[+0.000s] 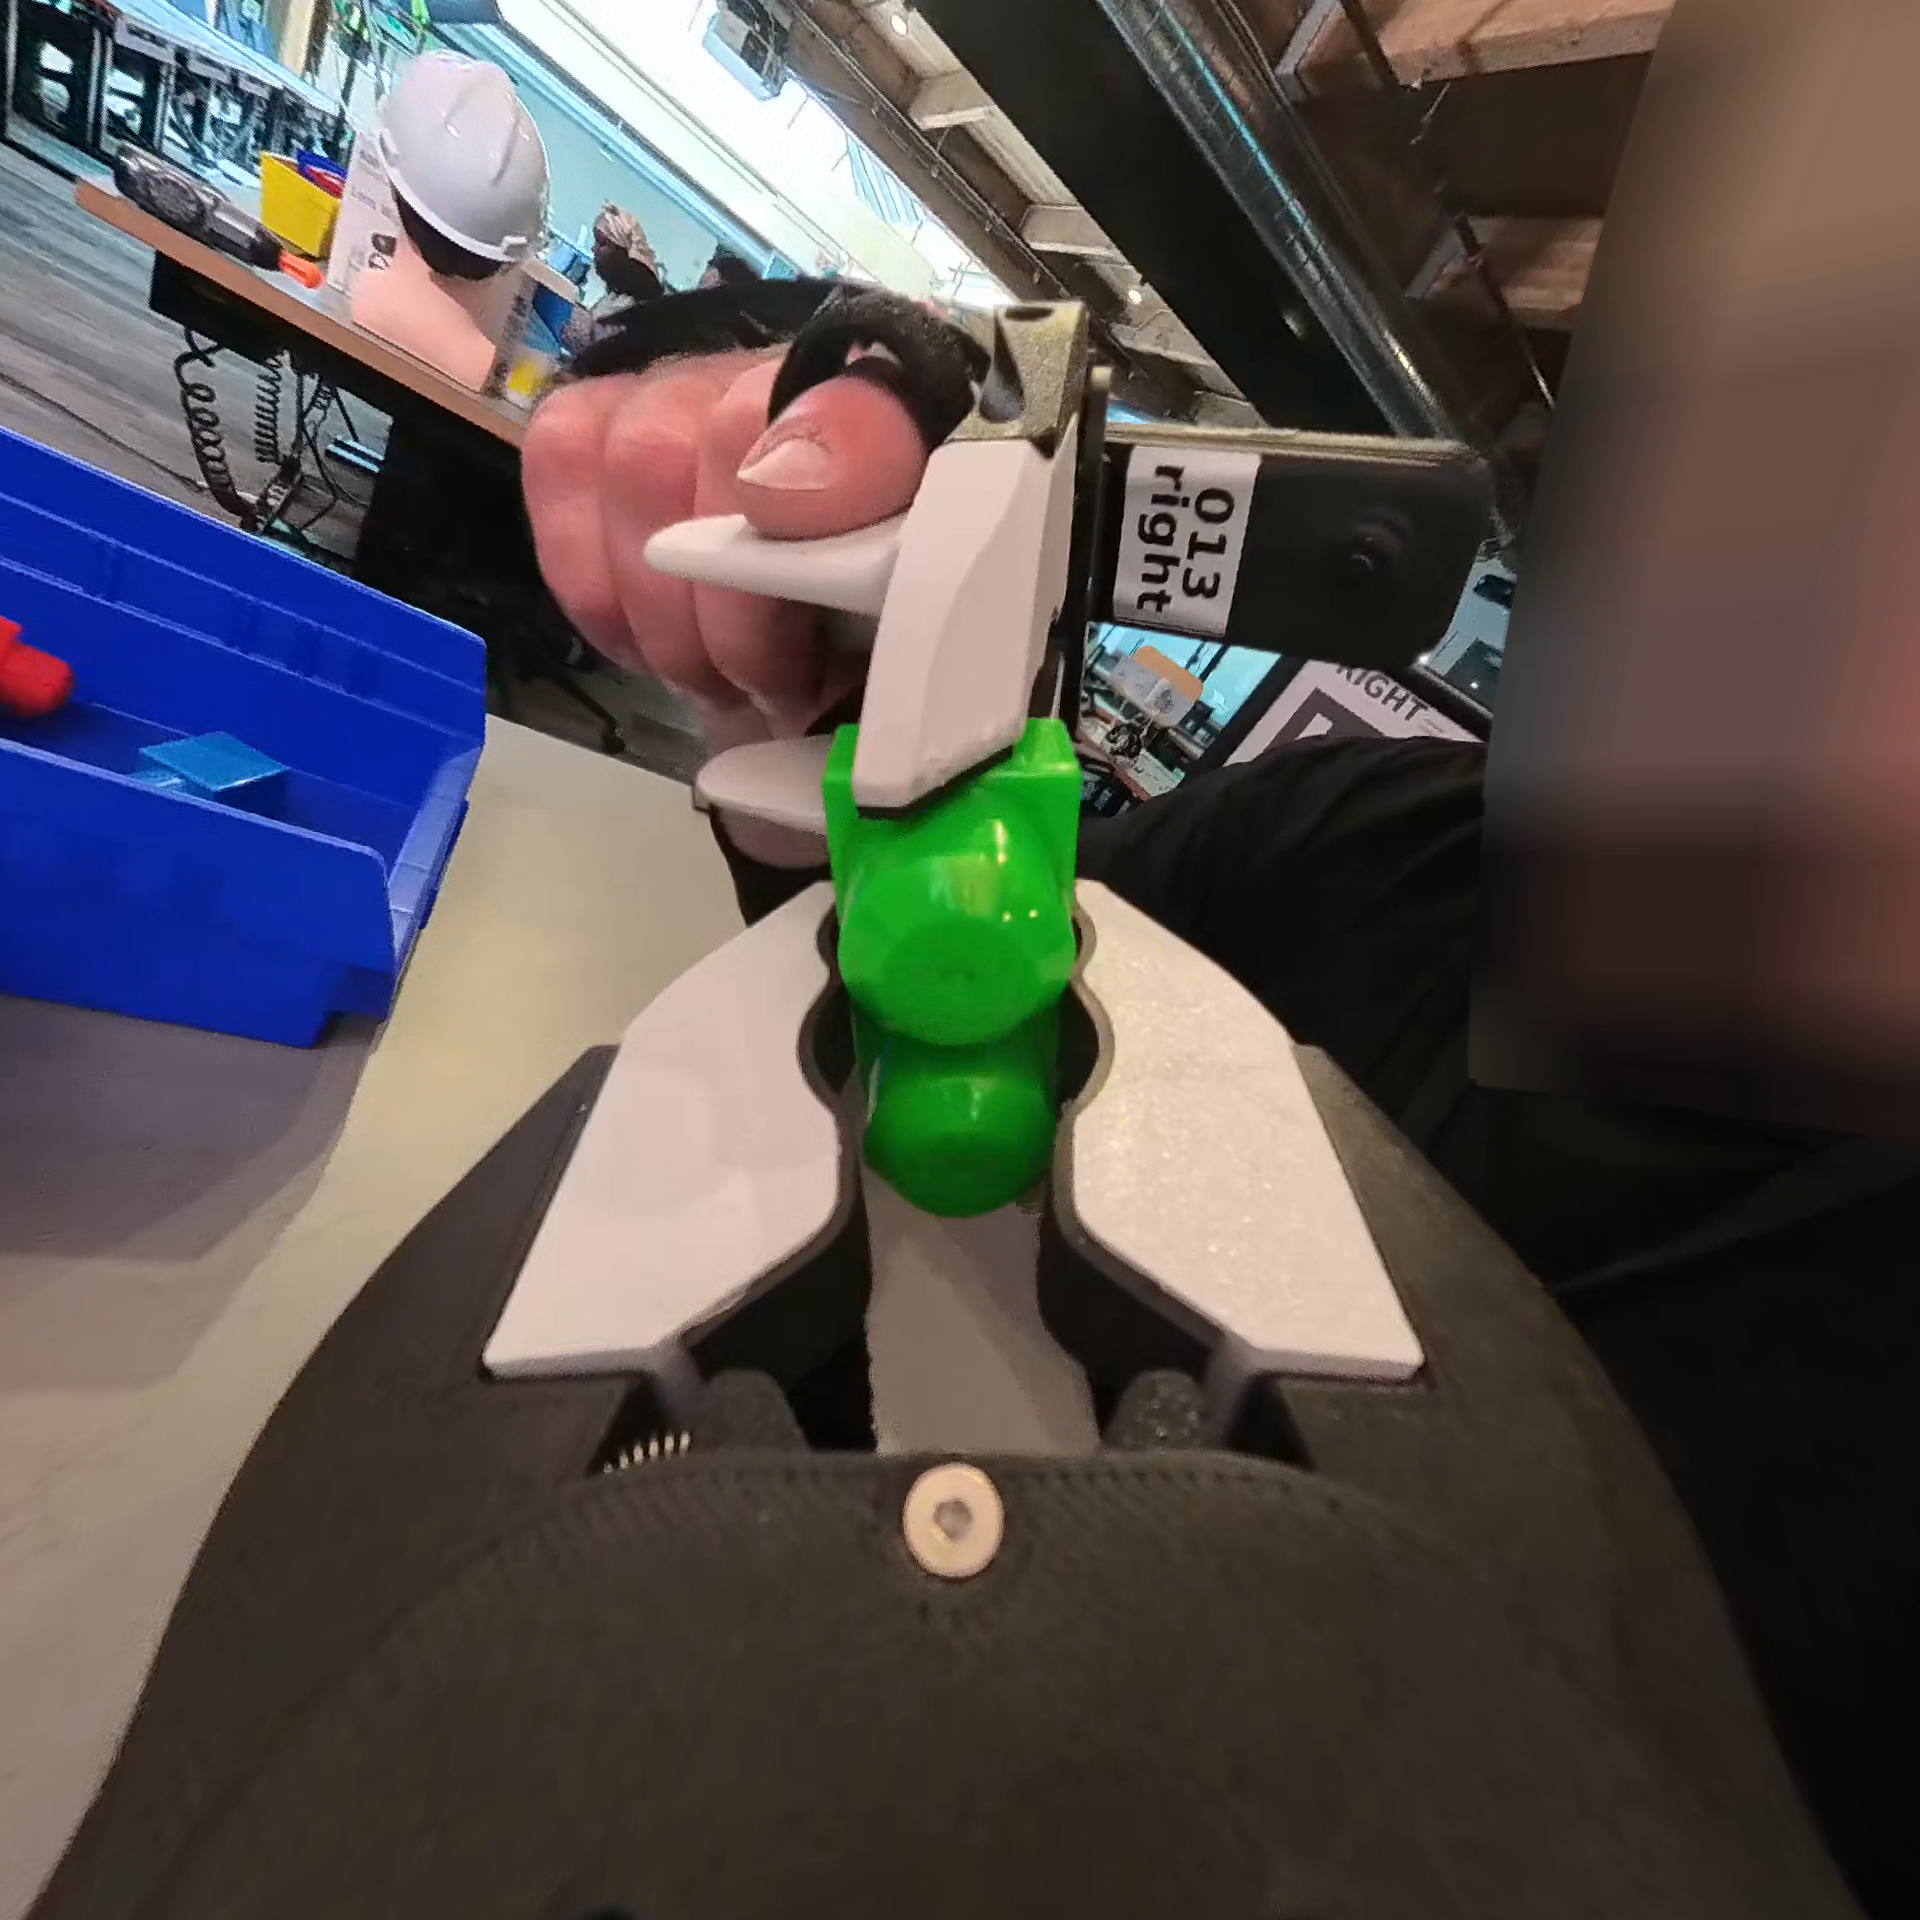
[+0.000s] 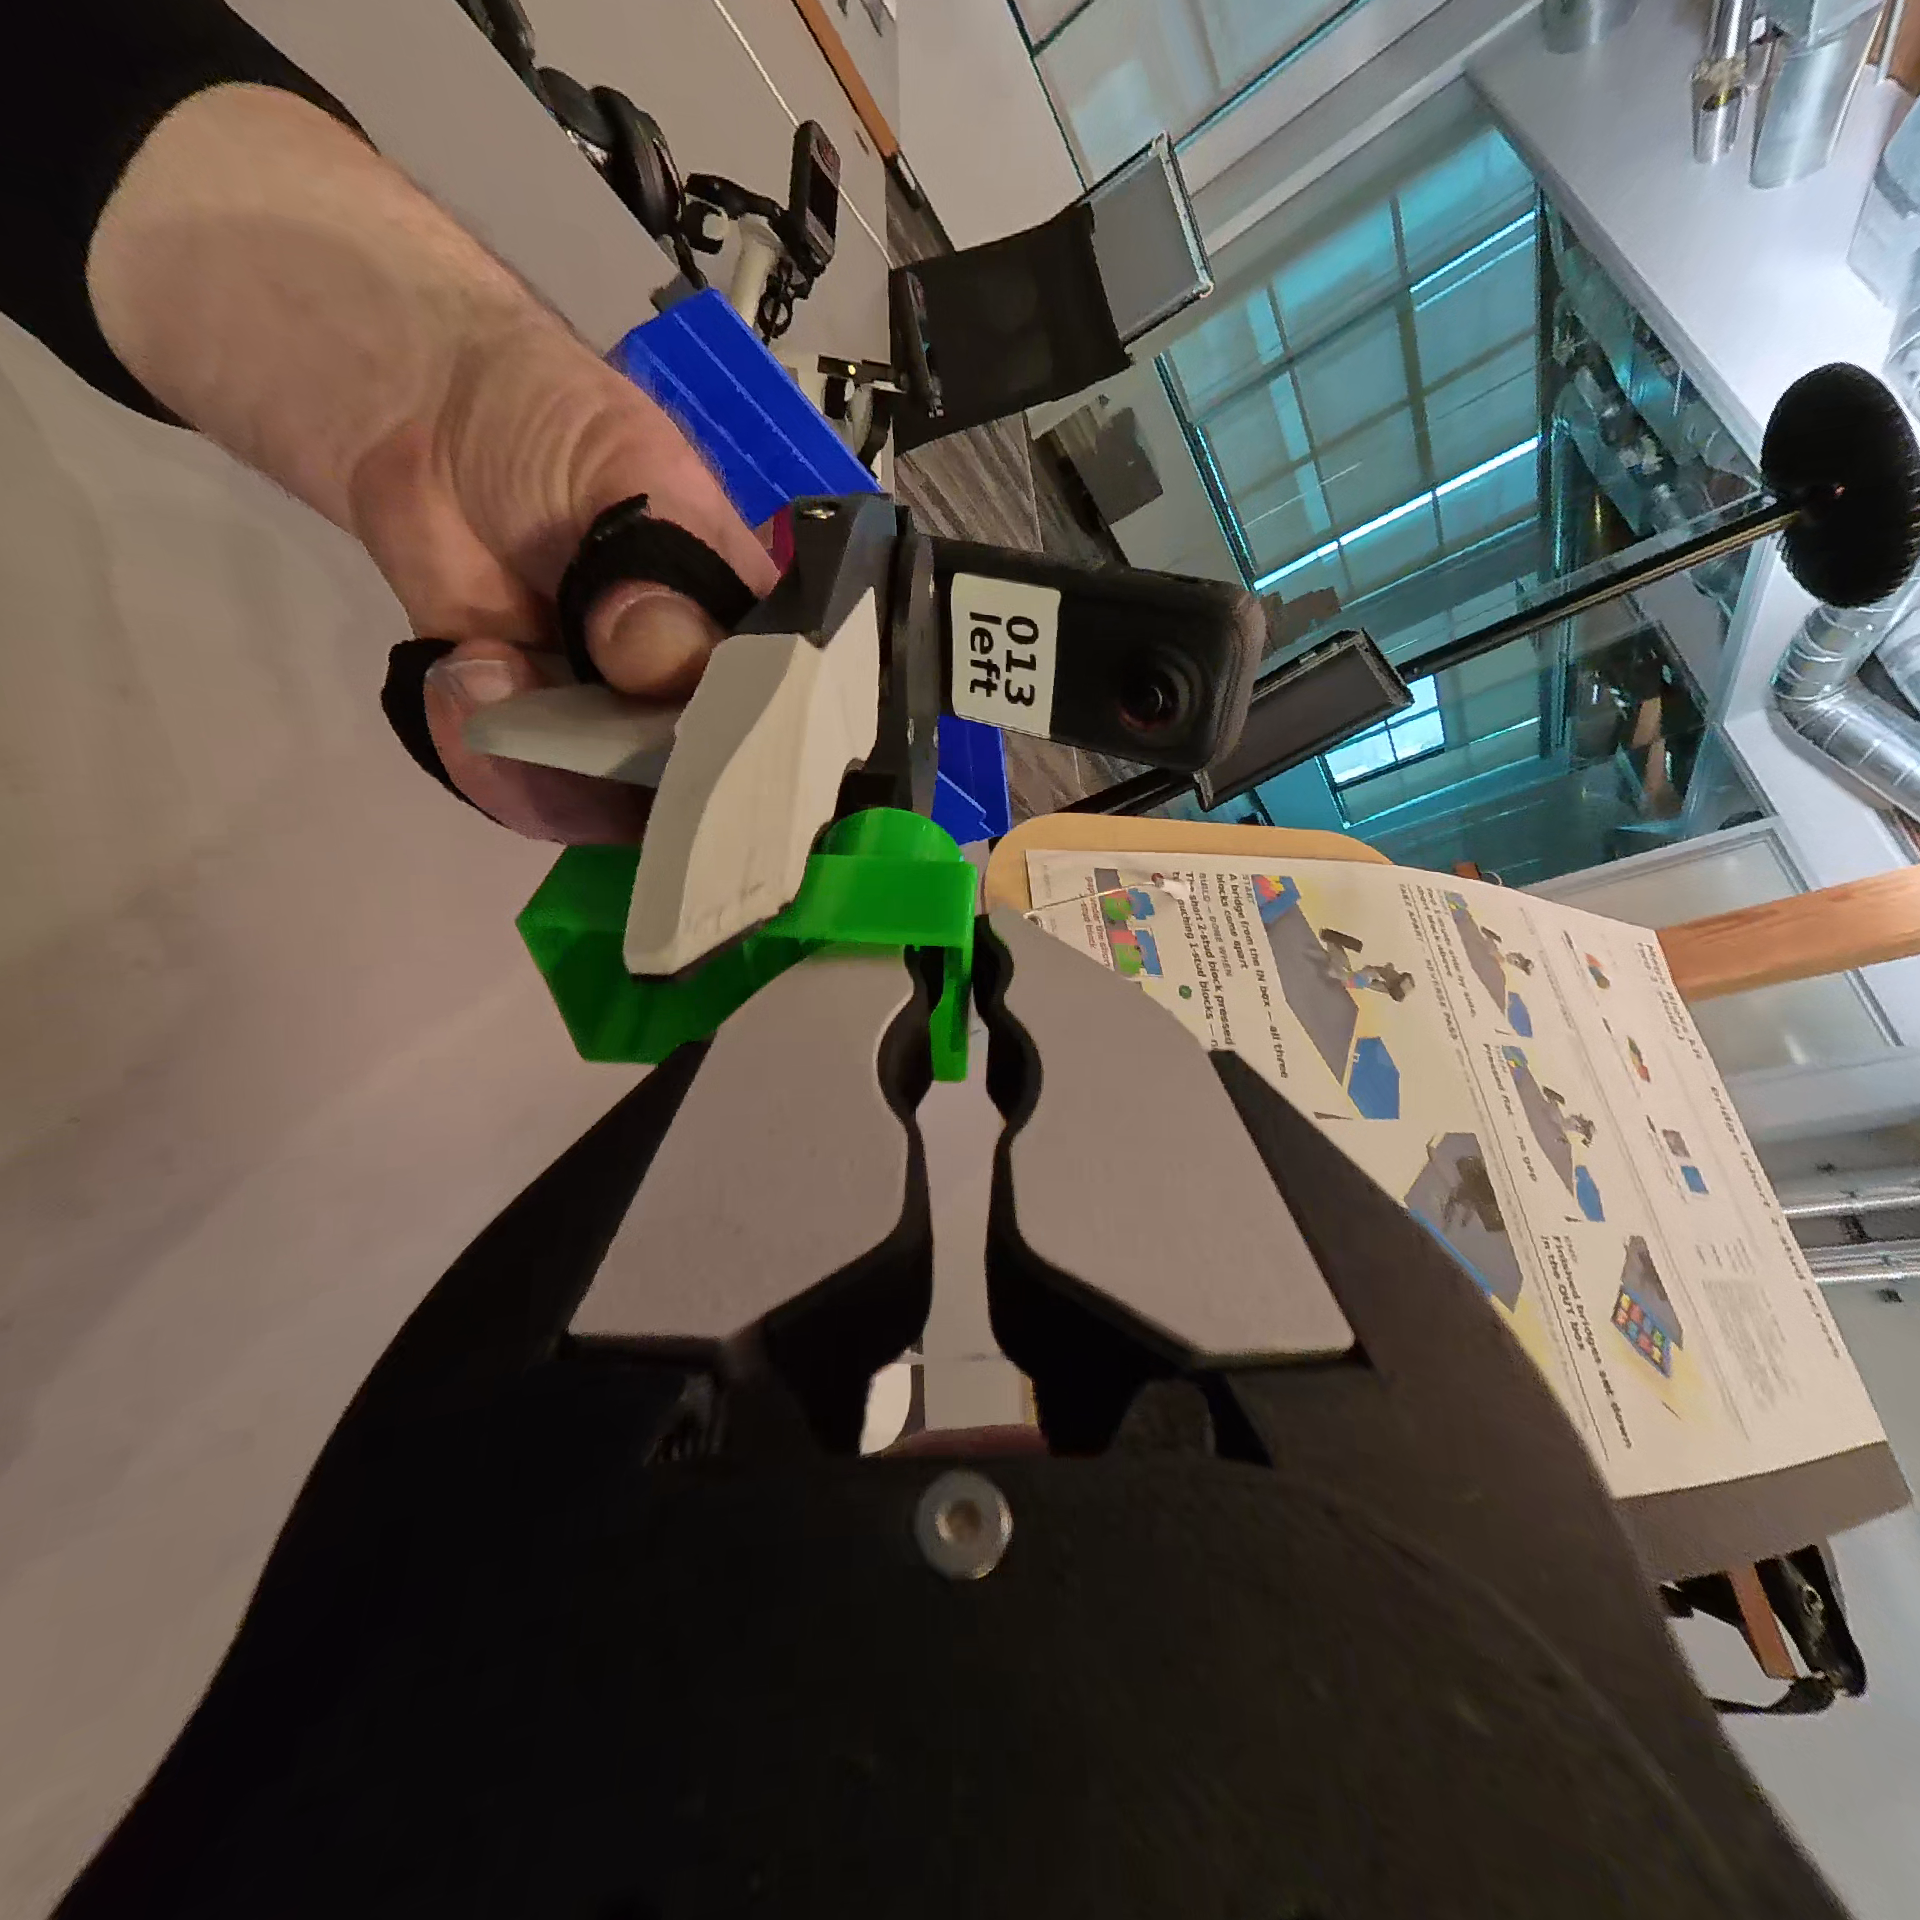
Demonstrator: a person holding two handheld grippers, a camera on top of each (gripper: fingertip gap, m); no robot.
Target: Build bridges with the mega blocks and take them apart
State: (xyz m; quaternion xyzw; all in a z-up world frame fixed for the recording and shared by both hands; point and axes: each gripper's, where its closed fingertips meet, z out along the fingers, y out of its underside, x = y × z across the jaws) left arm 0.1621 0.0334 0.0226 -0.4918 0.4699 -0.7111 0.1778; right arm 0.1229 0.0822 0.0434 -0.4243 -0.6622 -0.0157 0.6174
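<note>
Grey table (image 1: 312, 1195), both fingers gripping green block (image 1: 951, 956)

**What you can't make out here**

Your left gripper (image 1: 961, 997) covers both flanks of the green block (image 1: 951, 935), and the right gripper's finger (image 1: 951, 665) hides its far top edge. In the right wrist view your own fingers (image 2: 790, 1132) mask the block's lower end. The blue bin (image 1: 239, 831) runs off the left edge. The red piece (image 1: 26, 670) inside it is cropped, and a blurred patch fills the right side.
</note>
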